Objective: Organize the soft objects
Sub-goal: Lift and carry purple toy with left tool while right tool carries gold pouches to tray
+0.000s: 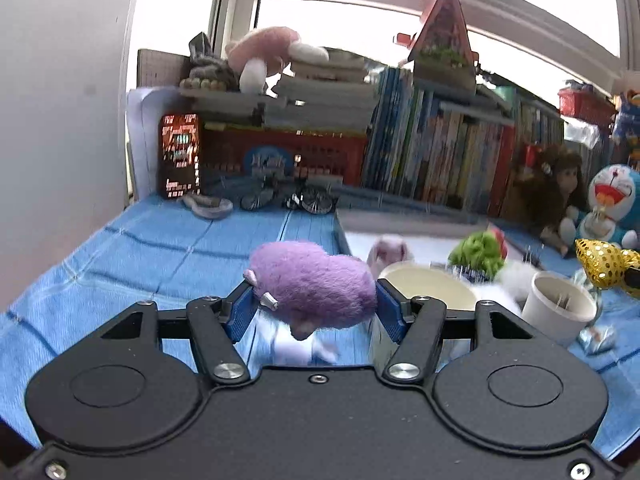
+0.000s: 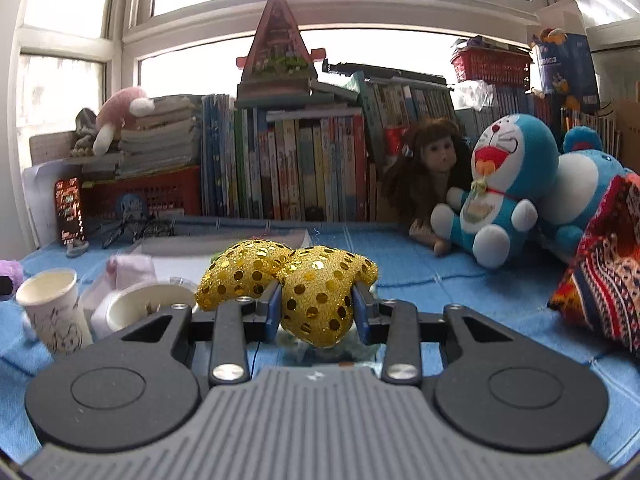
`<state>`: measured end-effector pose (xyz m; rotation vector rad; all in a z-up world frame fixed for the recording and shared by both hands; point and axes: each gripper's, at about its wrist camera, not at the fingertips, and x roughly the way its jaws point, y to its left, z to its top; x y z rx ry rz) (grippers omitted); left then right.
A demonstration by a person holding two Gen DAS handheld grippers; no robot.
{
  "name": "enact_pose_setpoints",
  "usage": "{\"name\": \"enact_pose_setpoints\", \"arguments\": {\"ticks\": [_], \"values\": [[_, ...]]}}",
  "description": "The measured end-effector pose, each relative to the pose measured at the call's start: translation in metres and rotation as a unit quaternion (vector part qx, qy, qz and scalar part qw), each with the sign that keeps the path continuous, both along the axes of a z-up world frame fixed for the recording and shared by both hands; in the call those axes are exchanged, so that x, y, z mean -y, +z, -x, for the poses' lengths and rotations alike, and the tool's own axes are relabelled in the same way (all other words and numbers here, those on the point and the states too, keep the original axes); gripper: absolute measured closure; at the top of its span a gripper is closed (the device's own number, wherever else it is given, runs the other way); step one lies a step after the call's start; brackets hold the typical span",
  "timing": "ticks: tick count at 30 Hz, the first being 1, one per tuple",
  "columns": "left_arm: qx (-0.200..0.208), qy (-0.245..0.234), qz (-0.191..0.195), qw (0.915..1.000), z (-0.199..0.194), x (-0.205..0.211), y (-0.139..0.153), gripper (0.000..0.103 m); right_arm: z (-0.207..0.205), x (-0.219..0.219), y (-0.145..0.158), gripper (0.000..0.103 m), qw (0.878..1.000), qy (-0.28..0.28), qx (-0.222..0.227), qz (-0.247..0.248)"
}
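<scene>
1. Closest to the lens, the left gripper [image 1: 314, 306] has its blue pads pressed into a purple plush toy [image 1: 312, 284], held clear above the blue cloth [image 1: 152, 248].
2. Likewise, the right gripper [image 2: 316, 310] is clamped on a gold sequined cushion [image 2: 316, 296], also above the cloth.
3. Both toys look newly lifted, so the job now is to carry them. Keep each squeeze steady, since plush gives and can slip, and bring them over the white bowl [image 1: 428, 284] just beyond the purple toy without knocking the paper cup [image 1: 558, 304] beside the bowl.
4. Only the left view shows a green plush [image 1: 478, 254] and a pale pink plush [image 1: 390, 252] behind the bowl.
5. Only the right view fully shows the blue cat plush [image 2: 504, 192], the doll [image 2: 434, 168] and a patterned fabric [image 2: 604, 276], all right of the bowl.
6. Farthest off, a row of books [image 2: 304, 168] stands behind the bowl.
</scene>
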<state>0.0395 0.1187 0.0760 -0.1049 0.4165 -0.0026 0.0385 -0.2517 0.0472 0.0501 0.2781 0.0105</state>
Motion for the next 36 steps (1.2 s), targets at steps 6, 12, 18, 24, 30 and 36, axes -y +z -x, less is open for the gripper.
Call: {"name": "enact_pose_setpoints", "arguments": {"ticks": [6, 12, 18, 24, 30, 36], "values": [[0.004, -0.033, 0.028, 0.9991, -0.028, -0.004, 0.036, 0.043, -0.025, 0.01, 0.023, 0.062, 1.0, 0.004, 0.002, -0.016], [-0.006, -0.061, 0.034, 0.9975, -0.066, 0.009, 0.065, 0.042, -0.061, 0.017, 0.047, 0.061, 0.999, 0.016, -0.013, -0.043], [-0.031, -0.092, 0.034, 0.9947, -0.107, 0.032, 0.08, 0.042, -0.098, 0.014, 0.061, 0.061, 0.997, 0.022, -0.042, -0.064], [-0.088, -0.114, 0.047, 0.9885, -0.157, 0.061, 0.08, 0.042, -0.143, 0.003, 0.064, 0.061, 0.99, 0.025, -0.106, -0.088], [-0.15, -0.114, 0.05, 0.9808, -0.203, 0.083, 0.063, 0.042, -0.189, -0.004, 0.053, 0.061, 0.977, 0.02, -0.174, -0.123], [-0.205, -0.11, 0.055, 0.9711, -0.24, 0.094, 0.037, 0.042, -0.219, 0.003, 0.033, 0.061, 0.951, 0.022, -0.213, -0.223]]}}
